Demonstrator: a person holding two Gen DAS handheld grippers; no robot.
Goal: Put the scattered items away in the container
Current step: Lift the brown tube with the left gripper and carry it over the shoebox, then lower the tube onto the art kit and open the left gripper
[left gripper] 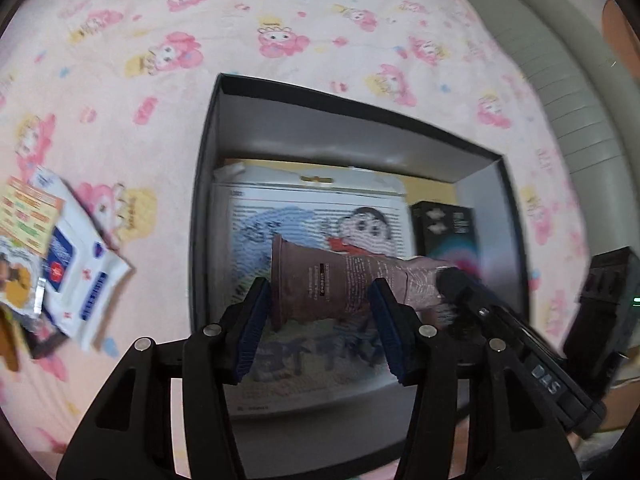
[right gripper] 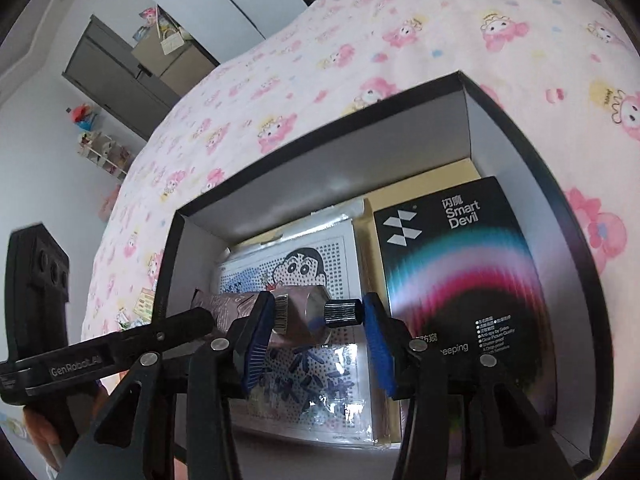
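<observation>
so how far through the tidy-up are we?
Done: cartoon sheet pack and Smart Devil box lie in the black container. In hand: brown tube, over the container between both open grippers, left gripper and right gripper. Left: wipes pack and snack packets on the bedsheet.

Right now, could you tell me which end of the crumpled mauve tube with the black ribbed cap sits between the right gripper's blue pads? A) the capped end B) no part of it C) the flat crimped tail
A: in the right wrist view the black ribbed cap of the mauve tube lies between the right gripper pads, over the open black box.
</observation>
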